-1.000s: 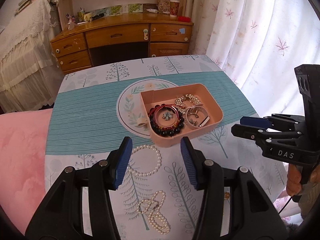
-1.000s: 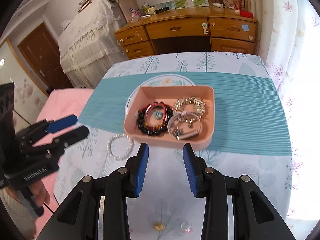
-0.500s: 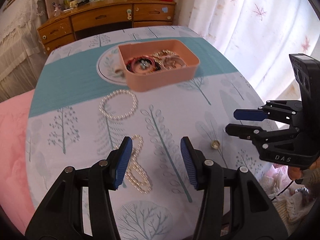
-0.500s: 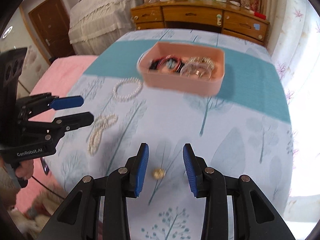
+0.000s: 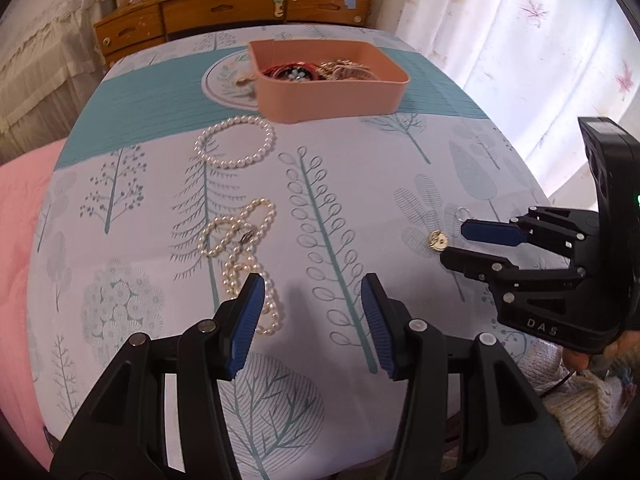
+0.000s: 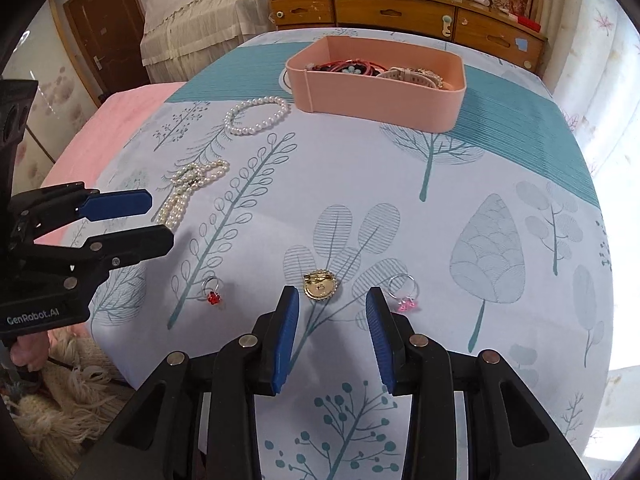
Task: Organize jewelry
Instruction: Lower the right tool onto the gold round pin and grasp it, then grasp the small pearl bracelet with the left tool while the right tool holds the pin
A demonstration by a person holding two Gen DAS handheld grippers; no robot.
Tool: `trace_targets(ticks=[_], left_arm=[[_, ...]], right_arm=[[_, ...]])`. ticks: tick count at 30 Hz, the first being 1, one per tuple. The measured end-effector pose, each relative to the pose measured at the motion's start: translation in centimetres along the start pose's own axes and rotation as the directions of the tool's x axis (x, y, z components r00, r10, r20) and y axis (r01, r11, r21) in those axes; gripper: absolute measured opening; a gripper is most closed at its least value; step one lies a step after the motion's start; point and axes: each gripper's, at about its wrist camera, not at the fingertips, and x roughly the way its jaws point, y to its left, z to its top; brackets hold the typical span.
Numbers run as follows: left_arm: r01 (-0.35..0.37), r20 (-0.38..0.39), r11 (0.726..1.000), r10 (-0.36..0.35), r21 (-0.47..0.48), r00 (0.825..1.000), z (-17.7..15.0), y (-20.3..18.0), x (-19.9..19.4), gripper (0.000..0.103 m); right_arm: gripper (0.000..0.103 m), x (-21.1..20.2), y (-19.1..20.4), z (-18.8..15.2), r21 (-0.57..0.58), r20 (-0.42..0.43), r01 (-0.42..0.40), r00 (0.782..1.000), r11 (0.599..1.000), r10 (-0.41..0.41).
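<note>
A pink tray (image 5: 332, 96) (image 6: 376, 100) holding several bracelets sits at the far side of the table. A round pearl bracelet (image 5: 235, 142) (image 6: 256, 115) lies in front of it. A tangled pearl necklace (image 5: 244, 256) (image 6: 192, 190) lies nearer. A gold brooch (image 6: 320, 289) (image 5: 437, 240) lies just ahead of my open right gripper (image 6: 332, 320), between a red-gem ring (image 6: 212, 294) and a pink-gem ring (image 6: 406, 294). My open, empty left gripper (image 5: 312, 316) hovers low beside the necklace's near end. Each gripper also shows in the other's view, the right (image 5: 472, 244) and the left (image 6: 140, 220).
The table has a tree-print cloth (image 5: 360, 184) with a teal band. A wooden dresser (image 5: 240, 8) stands behind it, a white curtain (image 5: 520, 40) to the right, and a pink bed (image 6: 120, 112) to the left. The table's near edge is just below both grippers.
Both grippers have pulled back from the tray toward the near table edge and dropped lower. The necklace, brooch and rings now lie close in front. Both stay open.
</note>
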Motion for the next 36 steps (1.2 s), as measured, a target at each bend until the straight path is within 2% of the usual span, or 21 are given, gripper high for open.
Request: trace_targets(ticks=[7, 10, 11, 12, 17, 26, 31, 36], left_arm=[[-0.017, 0.008, 0.995, 0.017, -0.095, 1.000, 0.5, 2.7, 0.3, 0.047], [-0.024, 0.002, 0.993, 0.025, -0.115, 1.000, 0.9, 3.7, 0.6, 0.047], [-0.025, 0.000, 0.992, 0.025, -0.125, 1.000, 1.3, 4.2, 0.8, 0.047], [-0.027, -0.001, 0.991, 0.027, -0.134, 1.000, 1.6, 4.6, 0.9, 0.047], [-0.051, 0.008, 0.982, 0.054, -0.180, 0.999, 4.6, 7.4, 1.4, 0.047], [-0.117, -0.072, 0.979, 0.107, -0.167, 0.992, 12.6, 11.1, 5.7, 0.047], [-0.132, -0.146, 0.982, 0.112, -0.136, 0.983, 14.4, 11.0, 8.6, 0.047], [-0.135, -0.177, 0.987, 0.117, -0.089, 0.977, 14.8, 10.1, 10.1, 0.047]], right_arm=[[0.035, 1.1, 1.7, 0.6, -0.083, 0.026, 0.049, 0.999, 0.995, -0.047], [0.028, 1.2, 2.2, 0.5, -0.125, 0.040, 0.069, 0.997, 0.990, -0.064], [0.021, 1.2, 2.3, 0.5, -0.131, 0.044, 0.070, 0.997, 0.989, -0.065], [0.019, 1.2, 2.4, 0.5, -0.137, 0.048, 0.073, 0.997, 0.988, -0.067], [0.018, 1.3, 2.0, 0.7, -0.122, 0.049, 0.055, 0.998, 0.991, -0.049], [0.018, 2.2, 1.0, 2.8, -0.091, 0.048, 0.023, 0.999, 0.996, -0.019], [0.018, 2.6, -0.1, 4.6, -0.055, 0.056, -0.001, 0.998, 0.998, 0.004], [0.018, 2.6, -1.7, 7.2, -0.007, 0.074, -0.021, 0.997, 1.000, 0.021]])
